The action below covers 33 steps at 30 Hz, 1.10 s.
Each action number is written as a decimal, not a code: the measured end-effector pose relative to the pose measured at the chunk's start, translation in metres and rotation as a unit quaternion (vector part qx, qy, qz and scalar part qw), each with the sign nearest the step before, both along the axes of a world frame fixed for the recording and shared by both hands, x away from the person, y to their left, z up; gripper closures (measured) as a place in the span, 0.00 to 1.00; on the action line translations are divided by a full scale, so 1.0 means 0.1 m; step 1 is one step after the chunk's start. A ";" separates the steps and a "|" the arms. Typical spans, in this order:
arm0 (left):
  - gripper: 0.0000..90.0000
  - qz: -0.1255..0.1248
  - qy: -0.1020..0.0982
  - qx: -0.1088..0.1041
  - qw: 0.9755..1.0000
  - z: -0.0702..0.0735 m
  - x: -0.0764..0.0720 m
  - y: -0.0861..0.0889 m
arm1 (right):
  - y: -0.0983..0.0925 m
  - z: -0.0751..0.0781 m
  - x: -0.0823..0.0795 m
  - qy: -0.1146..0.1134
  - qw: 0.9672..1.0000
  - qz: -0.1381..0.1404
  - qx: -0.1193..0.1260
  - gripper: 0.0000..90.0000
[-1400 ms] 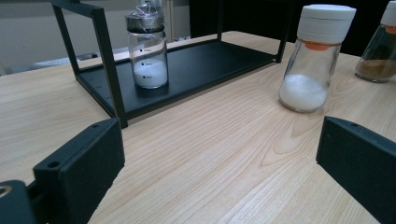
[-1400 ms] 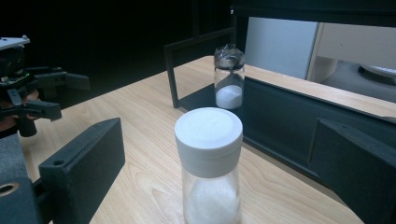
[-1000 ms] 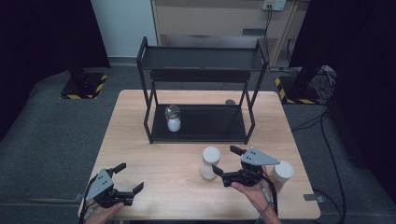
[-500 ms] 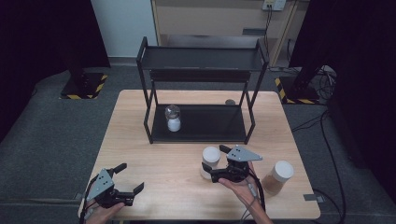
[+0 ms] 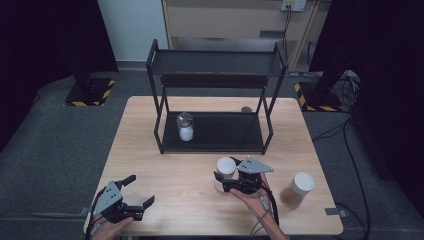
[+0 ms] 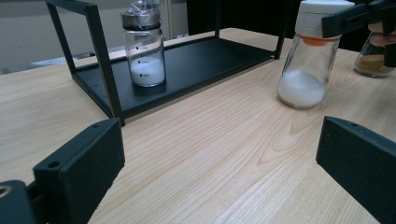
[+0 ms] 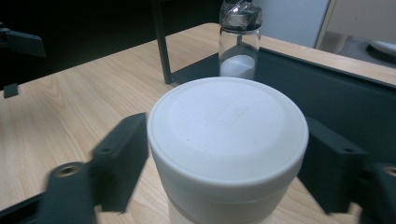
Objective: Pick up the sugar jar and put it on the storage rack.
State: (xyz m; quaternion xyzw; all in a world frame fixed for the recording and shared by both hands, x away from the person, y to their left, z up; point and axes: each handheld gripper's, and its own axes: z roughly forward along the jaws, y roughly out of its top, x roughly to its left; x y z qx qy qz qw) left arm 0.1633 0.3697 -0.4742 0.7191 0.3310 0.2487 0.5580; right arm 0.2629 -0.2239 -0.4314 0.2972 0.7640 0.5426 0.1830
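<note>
Two jaws of the right gripper (image 5: pixel 226 179) have just been closing and now clamp the white lid of the jar (image 5: pixel 224 172), which stands on the tabletop (image 5: pixel 165 165) in front of the rack (image 5: pixel 215 132). Held that high, the lid could turn or pop loose on lifting, and the glass body might swing against the rack's post. The left gripper (image 5: pixel 136 192) rests spread apart, holding nothing.
</note>
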 end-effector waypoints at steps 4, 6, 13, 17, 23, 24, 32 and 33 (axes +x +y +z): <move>0.00 -0.001 0.001 0.001 1.000 0.00 0.00 0.00 | 0.01 0.03 0.00 -0.001 1.000 -0.002 -0.008 0.38; 0.00 -0.001 0.000 0.000 1.000 0.00 0.00 0.00 | 0.01 0.05 0.01 0.001 1.000 -0.002 -0.011 0.38; 0.00 -0.003 0.000 0.001 1.000 0.00 0.00 0.00 | 0.03 0.10 0.04 0.004 1.000 0.005 -0.022 0.38; 0.00 -0.003 0.001 0.000 1.000 0.00 0.00 0.00 | 0.04 0.13 0.07 0.003 1.000 0.012 -0.028 0.38; 0.00 -0.004 0.001 0.000 1.000 0.00 0.01 0.00 | 0.07 0.17 0.10 0.003 0.999 0.025 -0.029 0.38; 0.00 -0.004 0.002 0.000 1.000 0.00 0.01 0.00 | 0.07 0.18 0.11 0.002 0.999 0.028 -0.030 0.38; 0.00 -0.004 0.003 -0.001 1.000 0.00 0.01 0.00 | 0.15 0.27 0.17 0.001 0.999 0.042 -0.035 0.38; 0.00 -0.005 0.003 -0.001 1.000 0.00 0.01 0.00 | 0.16 0.28 0.18 0.001 0.998 0.043 -0.035 0.38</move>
